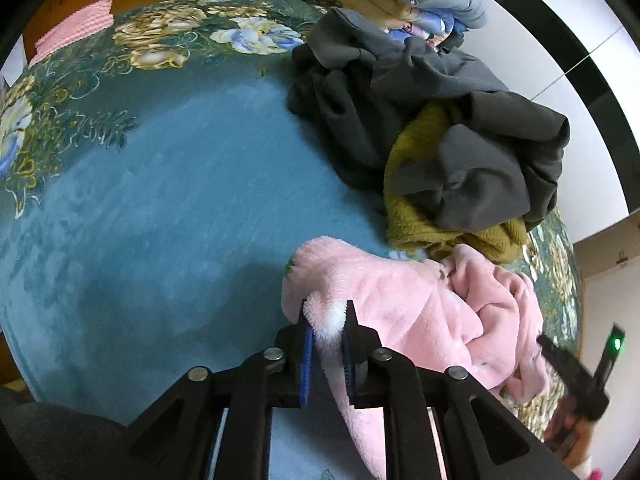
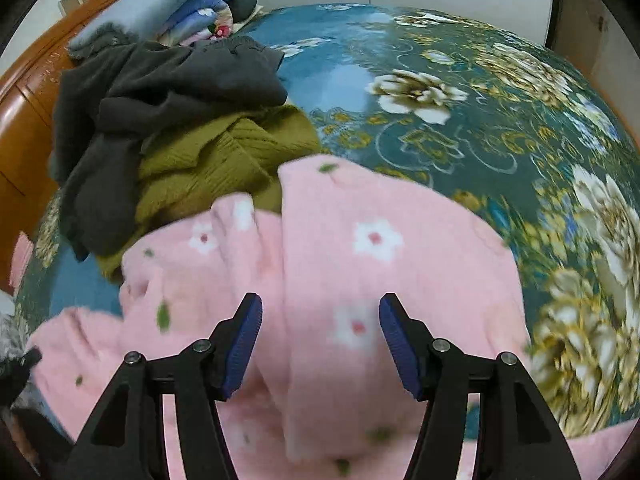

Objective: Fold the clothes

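Left gripper (image 1: 327,312) tipped down, pinching the edge of the pink fleece garment (image 1: 404,312). Right gripper (image 2: 320,312) tipped down over the same garment, jaws wide apart, gripping nothing. Garment crumpled on the blue flowered bedspread (image 1: 160,200), beside the mustard sweater (image 1: 416,216).

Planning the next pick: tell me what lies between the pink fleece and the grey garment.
The mustard knit lies between pink fleece and grey garment, seen in both wrist views.

I can read no text, label, brand or number in either wrist view from here; the only prints I see are flower patterns, which spell nothing.
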A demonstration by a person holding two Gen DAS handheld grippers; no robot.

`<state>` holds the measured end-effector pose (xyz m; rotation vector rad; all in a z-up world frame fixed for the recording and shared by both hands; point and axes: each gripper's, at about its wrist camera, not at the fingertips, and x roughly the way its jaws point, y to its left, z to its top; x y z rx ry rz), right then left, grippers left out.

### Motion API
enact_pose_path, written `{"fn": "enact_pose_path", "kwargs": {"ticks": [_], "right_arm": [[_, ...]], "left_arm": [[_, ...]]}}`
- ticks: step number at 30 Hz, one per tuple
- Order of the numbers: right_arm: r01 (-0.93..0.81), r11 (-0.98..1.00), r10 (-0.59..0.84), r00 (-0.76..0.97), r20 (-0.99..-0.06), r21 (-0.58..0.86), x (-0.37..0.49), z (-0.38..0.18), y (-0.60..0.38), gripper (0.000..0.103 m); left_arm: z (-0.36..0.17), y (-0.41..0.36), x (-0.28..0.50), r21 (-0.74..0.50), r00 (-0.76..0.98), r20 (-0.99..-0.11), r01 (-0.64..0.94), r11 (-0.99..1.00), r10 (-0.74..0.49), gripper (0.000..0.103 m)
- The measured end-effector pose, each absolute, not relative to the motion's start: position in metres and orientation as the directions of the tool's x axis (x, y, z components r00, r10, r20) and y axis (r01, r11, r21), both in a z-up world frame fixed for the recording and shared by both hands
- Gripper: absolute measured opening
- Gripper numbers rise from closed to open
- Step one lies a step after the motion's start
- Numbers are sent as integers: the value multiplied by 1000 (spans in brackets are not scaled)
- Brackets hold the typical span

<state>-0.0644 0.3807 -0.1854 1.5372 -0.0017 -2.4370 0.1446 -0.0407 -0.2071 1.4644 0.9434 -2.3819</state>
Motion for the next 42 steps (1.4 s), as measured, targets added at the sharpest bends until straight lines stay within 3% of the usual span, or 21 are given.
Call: {"fn": "enact_pose_path", "kwargs": {"ticks": [4,9,10,12,13,14,18,22,27,35,42], "right_arm": [[201,-977,-151,-379,-913,78,-89,-198,366,62],[172,-985,-69,-339,-938,11,-104,-215,361,62],[167,-986,-57,-335,-941,0,-105,-217,362,58],[145,-989,-26,-337,-941,-25,-106,-218,366,38],[130,-991,-15,-340,-940,-31,-106,-217,370,21],[114,-993,-23,-343,-939,-17,-106,-214,376,12],[49,-993,-117,-404,-907,107,-105,-182,412,10],[-44,-966,-187,-555,-810,254,-92,-120,478,9],[-228,-898,-113,-709,-696,377,-56,-63,591,9],[-569,-690,-31,-595,-803,448,7,-124,719,9],[-570,-672,36,-663,-748,472,5,-85,751,9]], "left_arm": [[-208,-60,153,-464,-506,-845,533,-708,172,30],[-199,-80,165,-517,-567,-807,548,-658,162,35],[-197,-78,164,-520,-575,-802,539,-663,162,36],[-195,-74,162,-520,-583,-796,517,-680,166,36],[-194,-70,160,-515,-583,-795,499,-696,170,36],[-192,-66,157,-510,-582,-794,481,-713,175,36],[-190,-45,144,-480,-575,-795,400,-781,194,36],[-195,-38,139,-479,-560,-800,384,-789,214,36],[-198,-36,144,-491,-547,-804,387,-780,234,36],[-208,-31,136,-505,-520,-813,401,-764,263,36],[-210,-31,135,-508,-519,-813,408,-759,265,36]]}}
